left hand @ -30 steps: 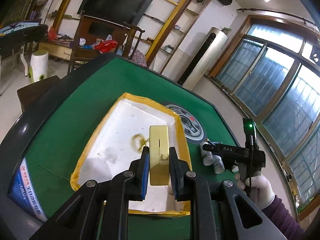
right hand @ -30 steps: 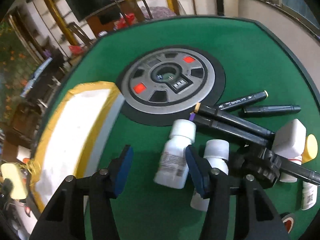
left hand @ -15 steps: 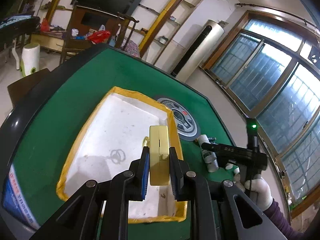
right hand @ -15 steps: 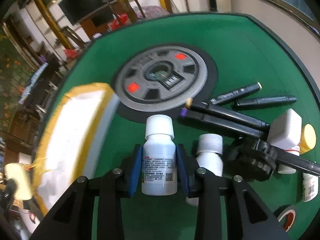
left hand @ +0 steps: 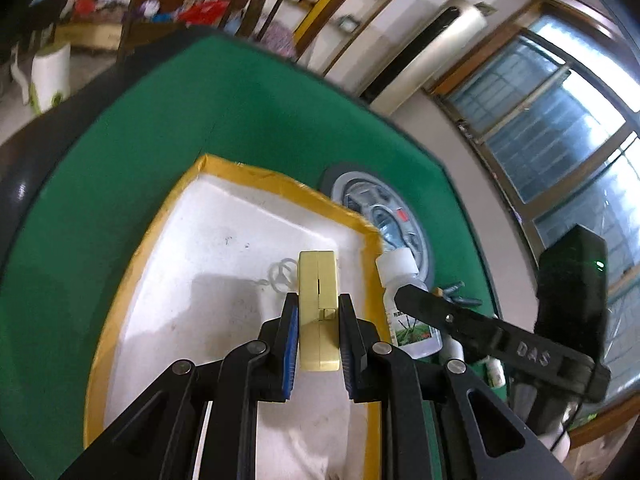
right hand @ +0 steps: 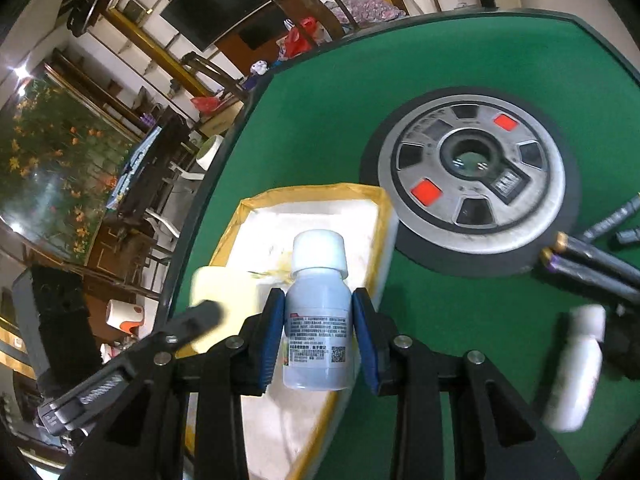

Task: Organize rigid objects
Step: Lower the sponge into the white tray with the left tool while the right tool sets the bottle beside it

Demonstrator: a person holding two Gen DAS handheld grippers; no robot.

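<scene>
Grippers both loaded above the yellow-rimmed white foam tray (left hand: 224, 264): left gripper (left hand: 318, 334) clamps a pale yellow flat plastic case (left hand: 318, 308), right gripper (right hand: 319, 330) clamps a white-capped small plastic bottle (right hand: 318, 320), each apparently held over the tray for sorting.

left gripper (left hand: 319, 332) clamps a pale yellow block (left hand: 319, 312) above the yellow-rimmed white tray (left hand: 224, 248).

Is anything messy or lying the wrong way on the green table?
Yes. A white bottle lies tipped on its side on the green table, next to loose black markers. The white tray looks stained.
</scene>
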